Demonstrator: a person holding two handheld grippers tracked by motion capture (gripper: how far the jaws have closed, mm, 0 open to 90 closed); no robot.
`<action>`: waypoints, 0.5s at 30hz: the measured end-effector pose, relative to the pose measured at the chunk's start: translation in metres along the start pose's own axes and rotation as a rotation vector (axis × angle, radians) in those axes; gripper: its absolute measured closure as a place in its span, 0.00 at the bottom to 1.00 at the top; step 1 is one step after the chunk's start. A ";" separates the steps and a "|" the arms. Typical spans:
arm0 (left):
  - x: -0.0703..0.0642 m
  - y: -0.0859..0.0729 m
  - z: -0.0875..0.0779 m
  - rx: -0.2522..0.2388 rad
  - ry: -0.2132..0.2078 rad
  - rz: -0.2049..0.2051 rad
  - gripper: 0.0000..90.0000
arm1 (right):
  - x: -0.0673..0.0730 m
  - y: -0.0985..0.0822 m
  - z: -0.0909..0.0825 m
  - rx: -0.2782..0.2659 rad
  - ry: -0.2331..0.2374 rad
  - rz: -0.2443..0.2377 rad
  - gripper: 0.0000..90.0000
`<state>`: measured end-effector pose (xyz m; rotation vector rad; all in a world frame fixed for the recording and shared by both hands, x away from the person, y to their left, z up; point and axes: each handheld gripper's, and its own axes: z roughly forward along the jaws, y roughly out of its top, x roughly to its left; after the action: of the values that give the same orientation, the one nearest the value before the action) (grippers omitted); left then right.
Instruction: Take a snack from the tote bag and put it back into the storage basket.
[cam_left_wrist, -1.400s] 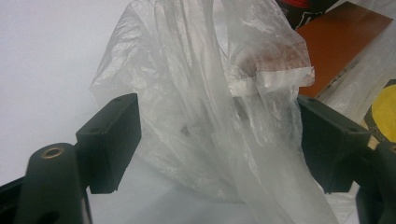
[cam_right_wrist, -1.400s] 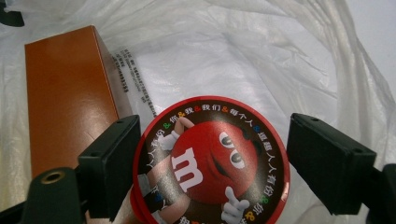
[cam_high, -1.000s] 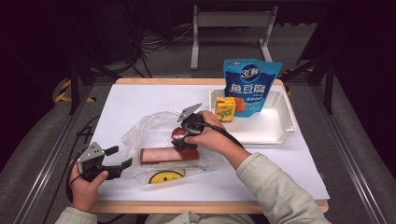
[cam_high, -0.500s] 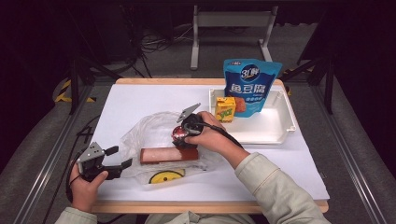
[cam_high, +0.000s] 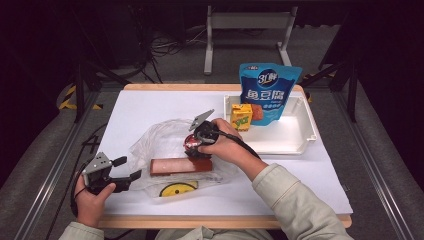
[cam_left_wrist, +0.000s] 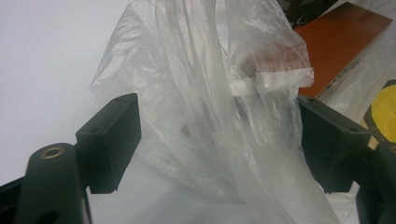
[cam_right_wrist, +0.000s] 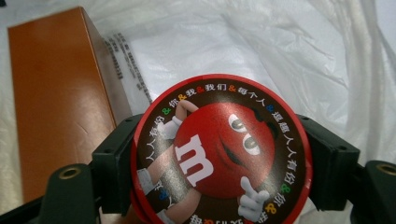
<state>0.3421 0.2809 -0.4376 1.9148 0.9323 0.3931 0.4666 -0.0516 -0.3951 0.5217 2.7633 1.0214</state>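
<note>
Red and round, the candy tin (cam_right_wrist: 219, 154) is sitting between the jaws of the right gripper (cam_high: 196, 145), which have just been closing on its two sides; the pads seem to be touching the rim, though the lid is hiding the contact. The tin is lying on the clear plastic bag (cam_high: 165, 142), just beside the far long edge of the orange box (cam_high: 181, 166), which is my landmark here. The left gripper (cam_high: 125, 169) is waiting just off the left end of the box with its jaws wide, and loose bag film (cam_left_wrist: 210, 116) is hanging between them without being pinched. The risk is that the smooth round tin is slipping out if the hold is shallow. The film under it may also be lifting together with it and dragging the box.
</note>
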 end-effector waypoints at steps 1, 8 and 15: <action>0.000 0.000 0.000 0.000 0.000 0.000 0.23 | 0.000 0.001 -0.001 -0.006 0.000 0.001 0.29; 0.000 0.000 0.000 0.001 0.001 -0.001 0.23 | 0.005 0.009 -0.012 -0.037 0.000 -0.023 0.29; -0.001 0.000 0.000 0.001 -0.001 -0.002 0.23 | 0.009 0.017 -0.025 -0.072 0.003 -0.038 0.29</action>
<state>0.3417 0.2804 -0.4376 1.9146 0.9345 0.3904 0.4571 -0.0510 -0.3654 0.4563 2.7157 1.1095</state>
